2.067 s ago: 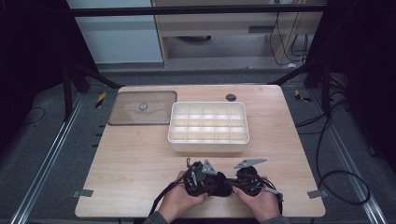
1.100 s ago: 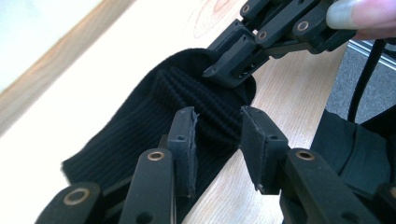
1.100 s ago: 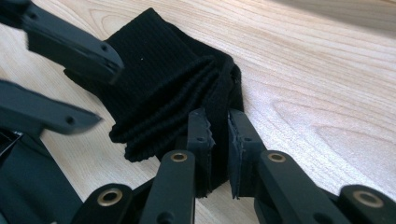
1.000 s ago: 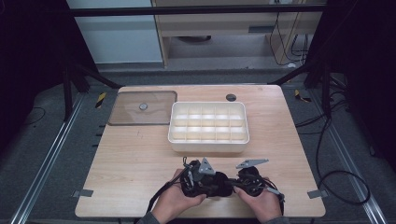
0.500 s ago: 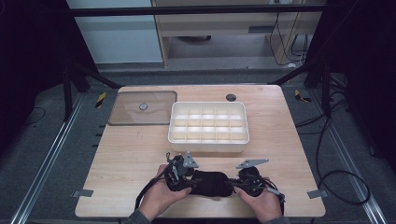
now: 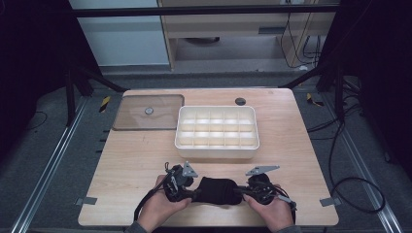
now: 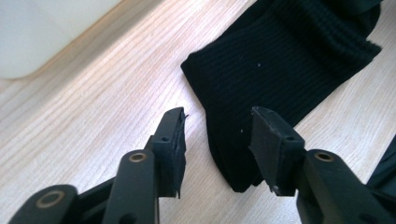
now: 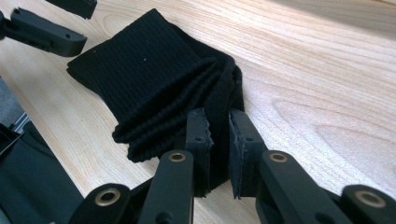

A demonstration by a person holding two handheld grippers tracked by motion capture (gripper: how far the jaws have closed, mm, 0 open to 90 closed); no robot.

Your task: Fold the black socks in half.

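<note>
Two tongs at the folded black sock (image 6: 217,190), near side of white tray (image 6: 216,151). Left tongs (image 7: 217,135) spread wide around its end. Right tongs (image 8: 218,135) pinching its other end.

High view: table (image 6: 145,160) evenly lit from above, surroundings fall to near-black at left and right edges. You get soft picture, low detail; white tray (image 6: 216,151) slightly blown out, short soft shadow at near wall. Lid (image 6: 131,121) shows faint sheen. Left gripper view: bright, wood grain sharp mid-frame, tray corner at far left overexposed, near parts of own gripper soft. Right gripper view: sock (image 8: 154,84) ribs sharp, folds lose detail in black; wood glares pale at far right.
</note>
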